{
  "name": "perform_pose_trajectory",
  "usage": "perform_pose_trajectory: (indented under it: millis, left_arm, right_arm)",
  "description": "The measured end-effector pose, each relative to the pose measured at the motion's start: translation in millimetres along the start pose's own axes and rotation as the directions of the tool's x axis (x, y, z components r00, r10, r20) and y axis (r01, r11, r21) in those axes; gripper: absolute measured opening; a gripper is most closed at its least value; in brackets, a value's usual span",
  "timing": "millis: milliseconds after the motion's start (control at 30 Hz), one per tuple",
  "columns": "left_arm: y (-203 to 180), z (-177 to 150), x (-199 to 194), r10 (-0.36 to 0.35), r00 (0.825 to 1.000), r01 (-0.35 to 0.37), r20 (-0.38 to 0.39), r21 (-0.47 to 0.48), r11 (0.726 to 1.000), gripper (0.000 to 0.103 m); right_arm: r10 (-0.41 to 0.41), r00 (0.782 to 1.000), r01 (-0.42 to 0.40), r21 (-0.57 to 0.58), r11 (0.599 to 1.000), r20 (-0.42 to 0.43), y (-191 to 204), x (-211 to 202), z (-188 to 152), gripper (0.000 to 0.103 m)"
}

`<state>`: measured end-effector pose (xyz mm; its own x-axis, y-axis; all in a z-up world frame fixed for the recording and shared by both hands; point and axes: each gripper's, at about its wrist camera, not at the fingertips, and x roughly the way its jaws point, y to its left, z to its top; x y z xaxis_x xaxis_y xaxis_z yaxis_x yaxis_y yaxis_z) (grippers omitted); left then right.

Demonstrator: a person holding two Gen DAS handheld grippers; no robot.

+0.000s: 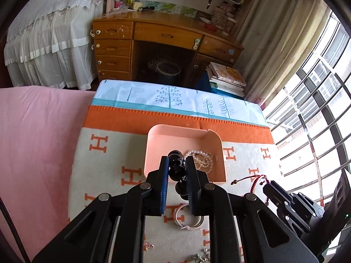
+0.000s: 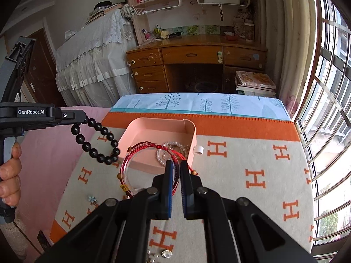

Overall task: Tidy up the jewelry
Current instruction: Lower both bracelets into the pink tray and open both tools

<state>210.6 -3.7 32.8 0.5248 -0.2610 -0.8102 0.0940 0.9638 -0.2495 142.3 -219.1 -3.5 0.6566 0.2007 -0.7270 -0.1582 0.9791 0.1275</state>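
Holding black bead bracelet (image 1: 176,171) clamped in my L gripper (image 1: 177,164); R gripper (image 2: 175,168) fingers pinched on red cord bracelet (image 2: 140,153), above pink tray (image 1: 179,134).

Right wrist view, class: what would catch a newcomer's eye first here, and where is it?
The black bead bracelet hangs in the air from the left gripper, left of the pink tray. Nearer, the right gripper is shut on a red cord bracelet, lifted in front of the tray, which already holds a pearl bracelet. Everything sits over an orange-and-cream blanket.
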Motion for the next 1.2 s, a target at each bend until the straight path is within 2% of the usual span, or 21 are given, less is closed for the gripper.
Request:
perform_pose_trajectory:
  millis: [133,233,400,533,567,633,700,833,967,1200]
  left_arm:
    - [-17,10,24,-0.018,1.0,0.017,0.02,0.051,0.999,0.013]
    - [-21,14,57,-0.005,1.0,0.005,-0.01,0.06,0.998,0.013]
    - [-11,13,110,0.043,0.996,-0.039,-0.073,0.062,0.997,0.013]
    - [7,5,136,0.104,0.989,-0.097,-0.108,0.065,0.993,0.015]
    - [11,3,137,0.117,0.987,-0.11,-0.108,0.07,0.991,0.018]
    - [20,-1,137,0.125,0.986,-0.117,-0.112,0.075,0.99,0.044]
    - [26,-5,129,0.117,0.989,-0.11,-0.093,0.069,0.991,0.062]
    - [31,-12,105,0.136,0.99,-0.132,-0.036,0.102,0.986,0.066]
    - [40,-21,85,0.139,0.99,-0.139,-0.003,0.094,0.986,0.071]
    - [65,-34,65,0.148,0.989,-0.148,-0.006,0.037,0.988,0.071]
  right_arm:
    - [0.001,1.0,-0.001,0.043,0.999,0.002,-4,18,23,0.006]
    - [0.004,1.0,-0.002,0.077,0.997,-0.022,-9,36,32,0.006]
    - [-0.012,0.998,0.018,0.087,0.996,-0.068,-12,64,34,0.006]
    - [-0.005,0.994,0.016,0.095,0.995,-0.111,-15,82,31,0.006]
    - [-0.003,0.993,0.015,0.096,0.995,-0.12,-15,86,31,0.006]
    - [0.007,0.991,0.007,0.097,0.995,-0.134,-14,93,31,0.006]
    - [0.014,0.989,0.0,0.098,0.995,-0.148,-12,100,32,0.006]
    - [0.035,0.985,-0.019,0.098,0.995,-0.168,-1,116,36,0.006]
    - [0.062,0.98,-0.043,0.105,0.994,-0.189,14,134,42,0.008]
    - [0.09,0.978,-0.07,0.111,0.991,-0.187,35,158,54,0.012]
